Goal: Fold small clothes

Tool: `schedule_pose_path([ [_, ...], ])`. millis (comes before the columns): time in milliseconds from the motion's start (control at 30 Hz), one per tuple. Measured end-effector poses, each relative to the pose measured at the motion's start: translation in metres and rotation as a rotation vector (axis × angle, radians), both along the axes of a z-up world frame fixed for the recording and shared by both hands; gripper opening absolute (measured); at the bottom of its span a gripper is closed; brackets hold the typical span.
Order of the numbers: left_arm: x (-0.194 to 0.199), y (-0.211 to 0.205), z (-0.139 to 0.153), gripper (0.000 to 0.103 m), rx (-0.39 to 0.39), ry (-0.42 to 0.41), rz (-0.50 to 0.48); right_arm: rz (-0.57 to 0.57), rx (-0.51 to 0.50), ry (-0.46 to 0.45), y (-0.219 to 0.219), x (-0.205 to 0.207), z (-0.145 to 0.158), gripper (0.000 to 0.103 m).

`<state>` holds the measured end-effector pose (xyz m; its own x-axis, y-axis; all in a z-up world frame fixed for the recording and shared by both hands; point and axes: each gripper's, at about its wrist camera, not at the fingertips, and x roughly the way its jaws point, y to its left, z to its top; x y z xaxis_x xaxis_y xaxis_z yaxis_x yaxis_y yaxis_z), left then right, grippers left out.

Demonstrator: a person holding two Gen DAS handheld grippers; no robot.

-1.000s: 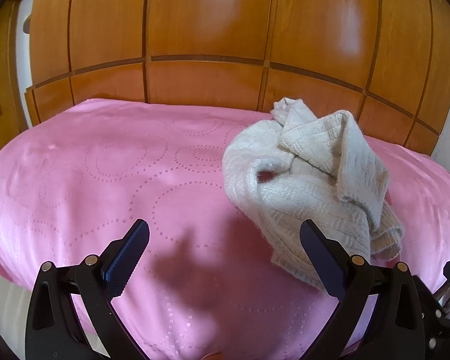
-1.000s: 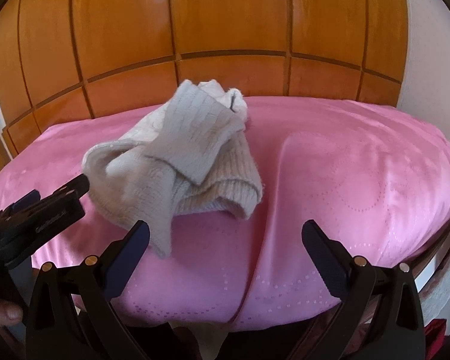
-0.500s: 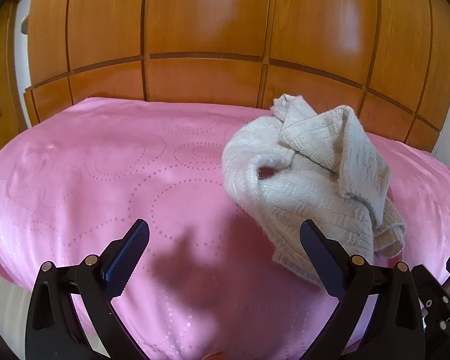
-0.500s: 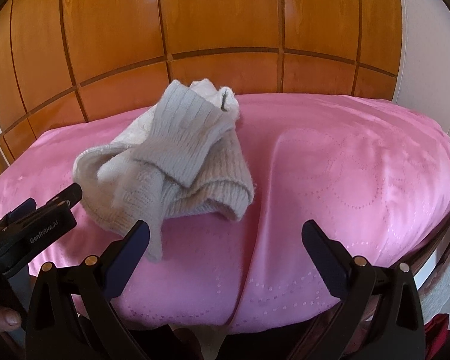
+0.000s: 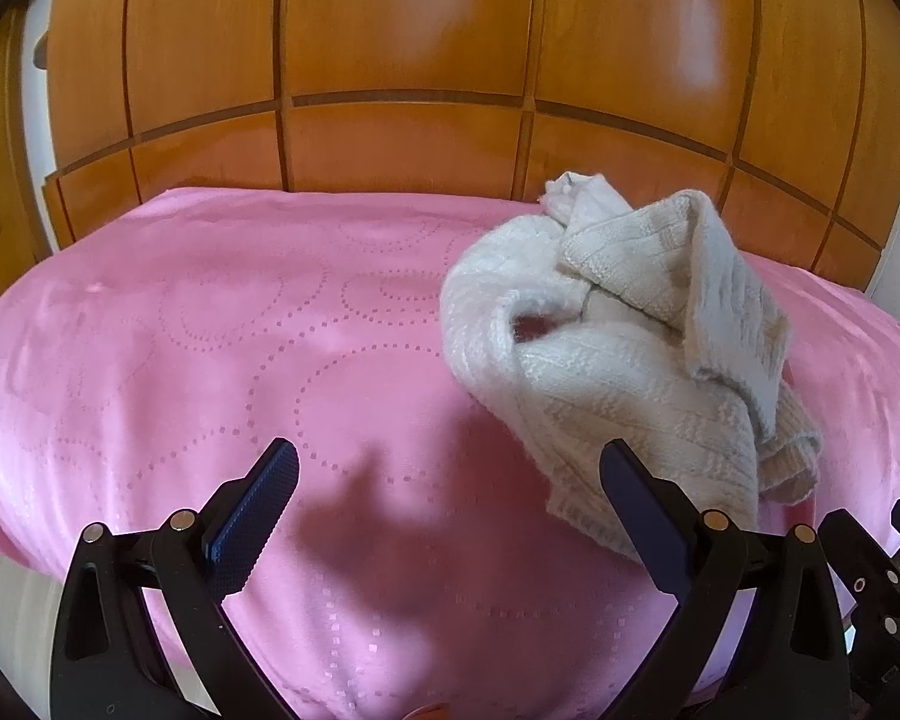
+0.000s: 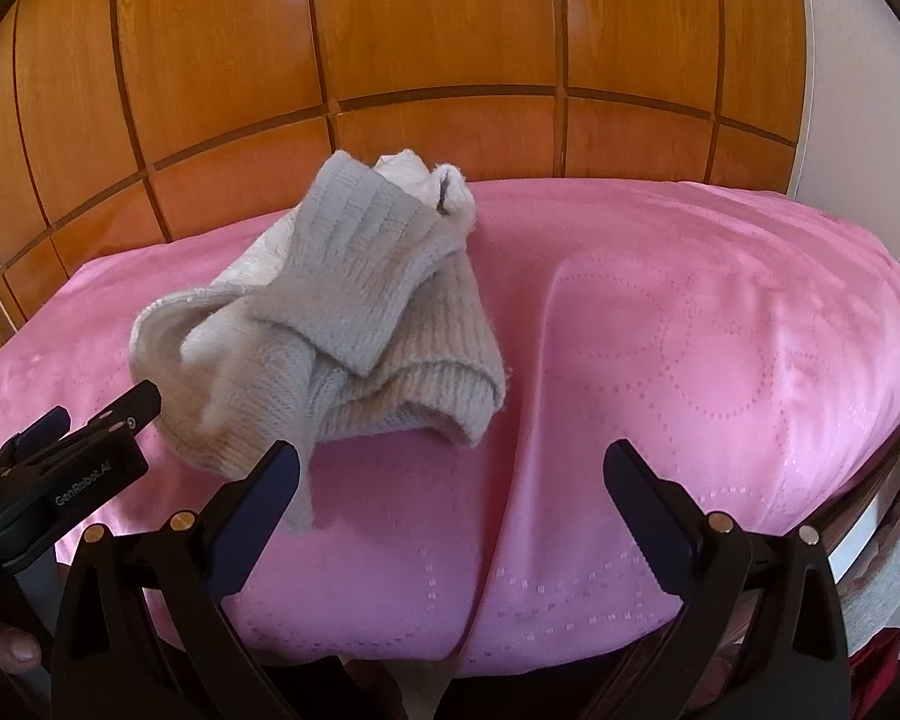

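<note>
A cream knitted garment [image 5: 630, 354] lies crumpled in a heap on the pink bedspread [image 5: 210, 330]; the right wrist view shows the same garment [image 6: 342, 312] left of centre. My left gripper [image 5: 450, 480] hovers open above the bedspread's near edge, its right finger close to the garment's lower hem. My right gripper [image 6: 450, 480] is open too, held over the bedspread just right of the heap with nothing between its fingers. The left gripper's body [image 6: 60, 468] shows at the left edge of the right wrist view, with a person's fingertip [image 6: 12, 651] under it.
Wooden panelled cupboard doors [image 5: 402, 60] rise behind the bed. A white wall [image 6: 852, 72] stands at the right. A long crease [image 6: 534, 396] runs down the bedspread in the right wrist view. The right gripper's tip [image 5: 888, 564] pokes in at the lower right.
Both grippers have crept a little closer to the garment, which sits slightly nearer and more central in each view. The garment itself has not moved, and both stay open.
</note>
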<state>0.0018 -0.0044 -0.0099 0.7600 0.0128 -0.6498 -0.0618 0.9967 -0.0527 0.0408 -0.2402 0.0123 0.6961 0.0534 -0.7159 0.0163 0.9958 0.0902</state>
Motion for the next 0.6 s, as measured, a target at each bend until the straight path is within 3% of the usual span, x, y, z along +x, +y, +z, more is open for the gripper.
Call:
schedule_pose_path([
  [600,0.012,-0.006,-0.009,0.099,0.007,0.041,-0.014,-0.02,-0.002,0.026,-0.006,0.011,-0.006,0.101],
])
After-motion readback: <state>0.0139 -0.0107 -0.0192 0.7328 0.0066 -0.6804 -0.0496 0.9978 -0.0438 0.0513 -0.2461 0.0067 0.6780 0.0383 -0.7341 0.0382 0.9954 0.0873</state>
